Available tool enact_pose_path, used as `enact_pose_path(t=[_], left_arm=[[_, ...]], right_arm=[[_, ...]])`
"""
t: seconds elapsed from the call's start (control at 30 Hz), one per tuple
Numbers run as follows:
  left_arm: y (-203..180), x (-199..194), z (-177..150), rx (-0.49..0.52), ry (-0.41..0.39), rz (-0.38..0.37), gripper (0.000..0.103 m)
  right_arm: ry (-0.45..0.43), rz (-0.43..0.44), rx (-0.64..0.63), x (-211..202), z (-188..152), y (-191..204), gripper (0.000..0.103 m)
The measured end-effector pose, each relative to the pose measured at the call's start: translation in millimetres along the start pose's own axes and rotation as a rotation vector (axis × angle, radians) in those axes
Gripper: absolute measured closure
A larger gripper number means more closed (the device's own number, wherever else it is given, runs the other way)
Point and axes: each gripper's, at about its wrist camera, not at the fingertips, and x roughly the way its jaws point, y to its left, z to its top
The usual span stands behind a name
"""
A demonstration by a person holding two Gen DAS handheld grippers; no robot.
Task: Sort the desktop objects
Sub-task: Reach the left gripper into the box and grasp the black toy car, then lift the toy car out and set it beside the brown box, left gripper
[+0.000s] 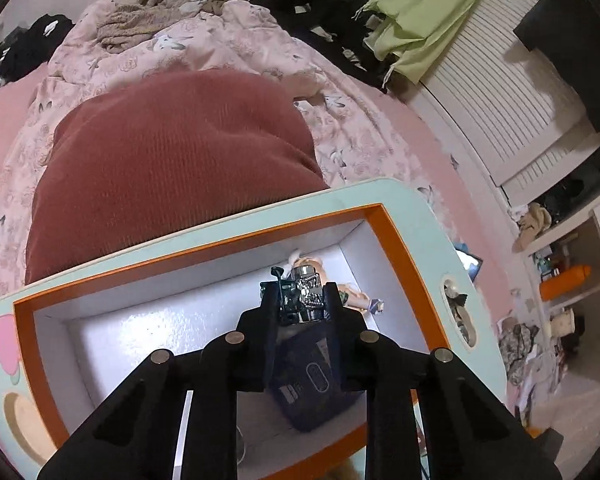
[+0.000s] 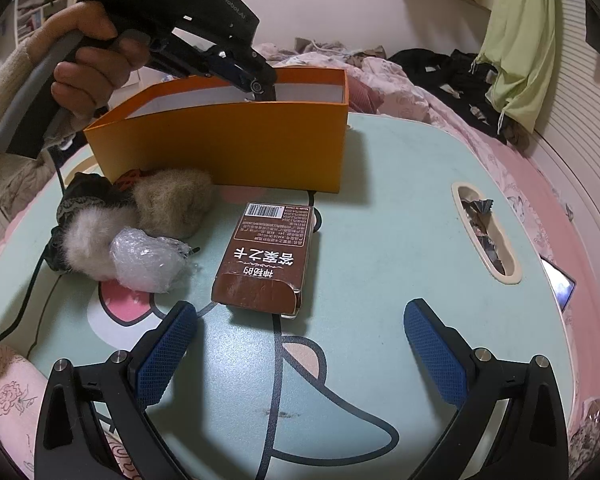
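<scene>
left gripper (image 1: 302, 300) clamps dark bottle (image 1: 305, 360) inside orange box (image 1: 400, 240) | right gripper (image 2: 300, 344) wide apart

Soft indoor light, glare on box floor (image 1: 148, 332), fisheye-warped edges.

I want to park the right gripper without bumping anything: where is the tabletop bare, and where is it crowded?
Bare: the table between the brown card box and the handle slot, and the near stretch ahead of the right gripper. Crowded: left of the card box, where the bubble wrap and fur pompoms bunch against the orange box.
</scene>
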Motion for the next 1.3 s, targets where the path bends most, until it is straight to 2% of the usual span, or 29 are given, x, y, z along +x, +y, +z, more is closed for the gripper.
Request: enact_pose_path(t=[0.1,0.27,0.4,0.5,0.63,0.8,0.87,0.93,0.97,1.07,1.13,1.2,1.27,1.3], left_arm=[[-2,-13,0,-0.014,-0.046,-0.01,0.081],[-17,-66,-17,0.034,-0.16,-0.039,0.081],[-32,-106,-57,0.084,-0.214,-0.113,0.081],[-37,-104,-85,0.11,-0.204,-0.146,0.081],[-36,-79,-110,0.104,-0.187,-0.128,0.081],[-30,-63,-130,0.077,-0.162,-0.205,0.08],[-25,-68,-138,0.043,-0.176,-0.209,0.07],[-8,-85,-151,-0.026,-0.242,-0.223,0.051],[-4,-90,-157,-0.046,-0.267,-0.22,0.048],[7,-115,-187,-0.076,-0.345,-0.167,0.04],[6,-126,-211,-0.053,-0.365,-0.025,0.024],[6,-126,-226,-0.037,-0.372,0.112,0.02],[6,-113,-243,-0.024,-0.317,0.224,0.02],[5,-106,-246,-0.017,-0.283,0.234,0.02]], right_arm=[[0.0,0.001,0.001,0,1,0,0.0],[0.0,-0.001,0.003,1,2,1,0.0],[0.0,-0.001,0.004,0,2,1,0.0],[-0.001,-0.002,0.005,0,2,1,0.0],[-0.001,-0.003,0.007,0,2,1,0.0],[-0.001,-0.004,0.01,0,1,1,0.0],[-0.002,-0.005,0.011,-1,1,0,0.0],[-0.002,-0.005,0.012,-1,2,1,0.0],[-0.001,-0.005,0.012,-1,1,0,0.0],[-0.002,-0.007,0.013,-1,2,1,0.0],[-0.001,-0.007,0.013,-1,4,2,0.0],[-0.001,-0.008,0.015,0,3,2,0.0],[-0.001,-0.009,0.015,0,3,1,0.0],[-0.001,-0.009,0.016,-1,3,2,0.0]])
